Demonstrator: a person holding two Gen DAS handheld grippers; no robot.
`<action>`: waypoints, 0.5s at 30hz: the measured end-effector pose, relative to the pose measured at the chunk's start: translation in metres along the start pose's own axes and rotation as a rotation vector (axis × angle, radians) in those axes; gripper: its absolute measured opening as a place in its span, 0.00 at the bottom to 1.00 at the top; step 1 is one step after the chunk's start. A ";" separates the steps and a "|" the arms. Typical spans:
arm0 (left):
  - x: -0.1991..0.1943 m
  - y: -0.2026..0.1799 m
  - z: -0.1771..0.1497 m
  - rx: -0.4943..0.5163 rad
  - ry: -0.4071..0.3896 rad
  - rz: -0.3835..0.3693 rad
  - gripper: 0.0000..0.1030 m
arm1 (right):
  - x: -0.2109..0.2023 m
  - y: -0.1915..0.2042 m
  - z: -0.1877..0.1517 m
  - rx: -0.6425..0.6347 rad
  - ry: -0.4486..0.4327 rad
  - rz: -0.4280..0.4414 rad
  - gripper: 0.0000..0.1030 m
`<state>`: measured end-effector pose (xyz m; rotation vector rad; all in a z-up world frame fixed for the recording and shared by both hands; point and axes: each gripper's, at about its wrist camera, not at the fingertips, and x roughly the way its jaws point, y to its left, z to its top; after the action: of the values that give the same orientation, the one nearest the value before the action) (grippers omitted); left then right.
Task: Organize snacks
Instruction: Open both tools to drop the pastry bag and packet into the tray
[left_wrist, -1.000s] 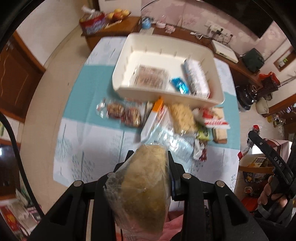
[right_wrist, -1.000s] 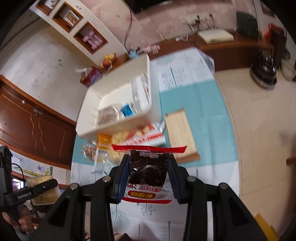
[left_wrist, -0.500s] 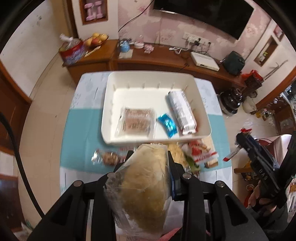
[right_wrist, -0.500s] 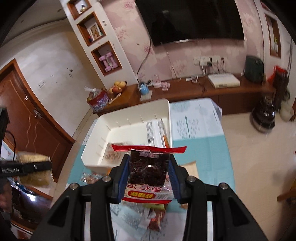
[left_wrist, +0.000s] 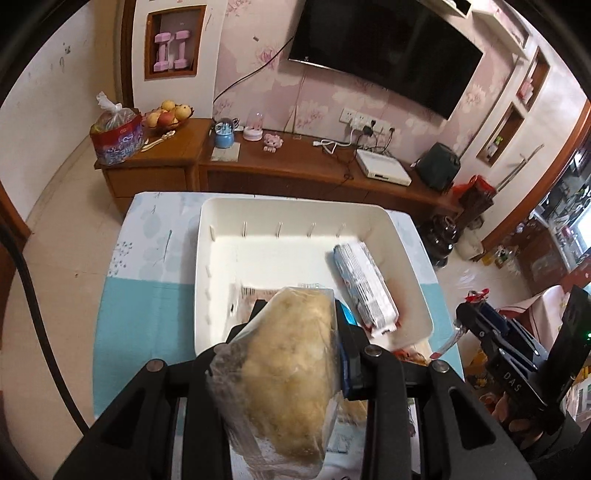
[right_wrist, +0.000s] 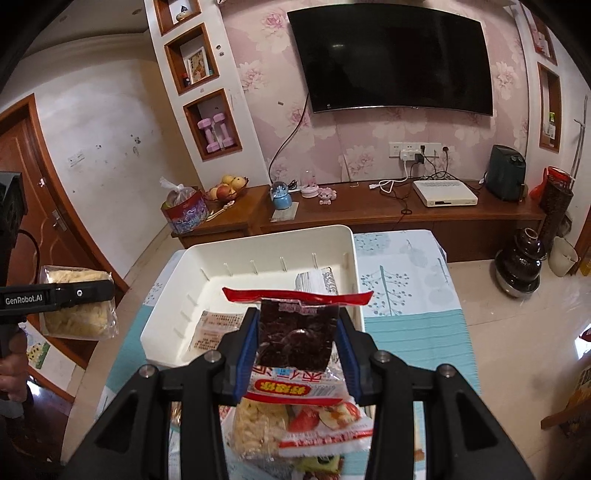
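My left gripper is shut on a clear bag of yellow puffed snack, held above the near edge of the white bin. My right gripper is shut on a red-edged packet of dark dried fruit, held above the table in front of the white bin. The bin holds a long white-and-blue biscuit pack and a flat clear packet. Loose snack packets lie below the right gripper. The left gripper with its bag shows at the left of the right wrist view.
The table has a teal and white cloth. Behind it stands a wooden sideboard with a fruit bowl, a red bag and a white box. A TV hangs on the wall.
Both grippers have risen and tilted up with their packets, so the views now take in the wall and TV. The bin sits lower in both views.
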<state>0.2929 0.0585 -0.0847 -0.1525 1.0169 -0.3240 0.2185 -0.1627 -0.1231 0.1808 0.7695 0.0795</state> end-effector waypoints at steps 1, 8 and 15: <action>0.003 0.003 0.001 0.002 -0.004 -0.005 0.30 | 0.005 0.002 0.000 -0.003 0.001 -0.003 0.40; 0.026 0.015 0.005 0.016 0.010 -0.041 0.36 | 0.035 0.016 0.003 -0.020 0.040 -0.008 0.41; 0.016 0.012 0.006 0.021 -0.094 -0.096 0.68 | 0.041 0.026 0.003 -0.018 0.055 -0.022 0.52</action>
<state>0.3083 0.0646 -0.0982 -0.1961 0.9148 -0.4107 0.2498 -0.1323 -0.1435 0.1539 0.8253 0.0708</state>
